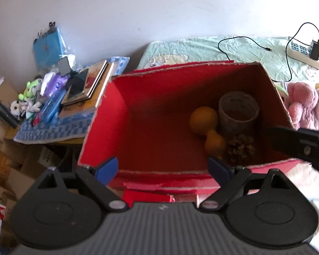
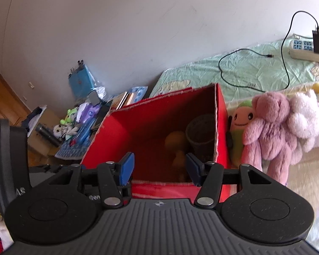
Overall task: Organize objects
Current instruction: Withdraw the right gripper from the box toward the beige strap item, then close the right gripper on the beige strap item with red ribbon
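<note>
A red cardboard box (image 1: 125,97) stands open on the bed. Inside it at the right are two orange fruits (image 1: 203,116), a clear cup (image 1: 238,112) and a pine cone (image 1: 240,148). My left gripper (image 1: 162,171) hovers open at the box's near rim with nothing between its blue pads. In the right wrist view the same box (image 2: 153,116) is ahead, and my right gripper (image 2: 160,167) stands open and empty over its near edge. A pink plush toy (image 2: 272,131) leans by the box's right side, beside a green-and-orange plush (image 2: 241,123) and a white plush (image 2: 308,119).
A side table (image 1: 53,131) to the left carries books, small toys, a blue pencil case and a blue bag. A power strip (image 2: 308,48) with a charger and black cable lies on the green sheet behind the box. Cardboard boxes sit on the floor at left.
</note>
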A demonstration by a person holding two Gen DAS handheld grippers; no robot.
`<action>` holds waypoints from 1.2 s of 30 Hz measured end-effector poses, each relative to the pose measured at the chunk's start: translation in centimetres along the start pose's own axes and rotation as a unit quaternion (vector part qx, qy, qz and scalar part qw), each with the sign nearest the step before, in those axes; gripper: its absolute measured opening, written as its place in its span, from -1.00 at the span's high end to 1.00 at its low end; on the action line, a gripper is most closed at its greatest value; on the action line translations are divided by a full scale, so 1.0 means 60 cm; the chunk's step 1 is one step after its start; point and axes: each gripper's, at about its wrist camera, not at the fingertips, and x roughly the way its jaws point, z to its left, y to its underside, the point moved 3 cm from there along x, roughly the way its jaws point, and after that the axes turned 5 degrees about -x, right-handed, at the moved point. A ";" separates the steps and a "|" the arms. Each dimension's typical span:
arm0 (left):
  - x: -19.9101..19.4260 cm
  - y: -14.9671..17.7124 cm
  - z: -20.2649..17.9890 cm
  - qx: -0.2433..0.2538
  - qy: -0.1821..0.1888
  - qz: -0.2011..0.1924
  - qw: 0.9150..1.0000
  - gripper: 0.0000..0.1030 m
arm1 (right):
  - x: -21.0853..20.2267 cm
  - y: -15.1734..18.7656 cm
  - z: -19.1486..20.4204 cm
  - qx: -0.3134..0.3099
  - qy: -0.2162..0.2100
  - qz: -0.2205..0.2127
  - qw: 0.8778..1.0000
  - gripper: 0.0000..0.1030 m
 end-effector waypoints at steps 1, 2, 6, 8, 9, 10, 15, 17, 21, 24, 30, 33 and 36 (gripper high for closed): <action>-0.004 0.002 0.000 -0.004 0.005 0.002 1.000 -0.79 | -0.001 0.003 -0.001 0.001 -0.003 0.003 1.000 -0.11; -0.008 0.006 0.000 -0.007 0.006 0.003 1.000 -0.79 | -0.003 0.007 -0.002 0.002 -0.008 0.006 1.000 -0.11; -0.014 0.022 -0.002 -0.011 -0.004 0.007 1.000 -0.84 | -0.005 0.022 -0.005 0.012 -0.020 0.017 1.000 -0.11; -0.011 0.033 -0.004 -0.012 -0.007 0.014 1.000 -0.85 | -0.003 0.032 -0.007 0.018 -0.023 0.025 0.999 -0.11; -0.009 0.038 -0.005 -0.012 -0.009 0.018 1.000 -0.85 | 0.000 0.038 -0.009 0.022 -0.023 0.030 0.999 -0.11; -0.007 0.044 -0.007 -0.011 -0.010 0.022 1.000 -0.85 | 0.003 0.044 -0.010 0.026 -0.024 0.036 0.999 -0.11; 0.016 0.076 -0.010 -0.009 -0.006 0.052 0.999 -0.85 | 0.019 0.076 -0.014 0.047 -0.025 0.067 0.996 -0.11; 0.026 0.087 -0.009 -0.010 -0.001 0.066 0.998 -0.85 | 0.027 0.086 -0.015 0.056 -0.026 0.079 0.995 -0.11; 0.040 0.102 -0.008 -0.007 0.004 0.080 0.997 -0.85 | 0.041 0.099 -0.019 0.073 -0.025 0.100 0.992 -0.11; 0.048 0.113 -0.009 -0.002 0.014 0.086 0.996 -0.85 | 0.052 0.108 -0.023 0.083 -0.020 0.114 0.990 -0.11; 0.065 0.137 0.000 0.001 0.044 0.101 0.994 -0.85 | 0.068 0.120 -0.031 0.095 -0.014 0.138 0.986 -0.11; 0.067 0.152 0.011 -0.001 0.076 0.104 0.992 -0.85 | 0.074 0.123 -0.035 0.103 -0.011 0.145 0.984 -0.11; 0.064 0.171 0.025 0.000 0.124 0.101 0.987 -0.83 | 0.082 0.124 -0.037 0.116 -0.012 0.154 0.981 -0.11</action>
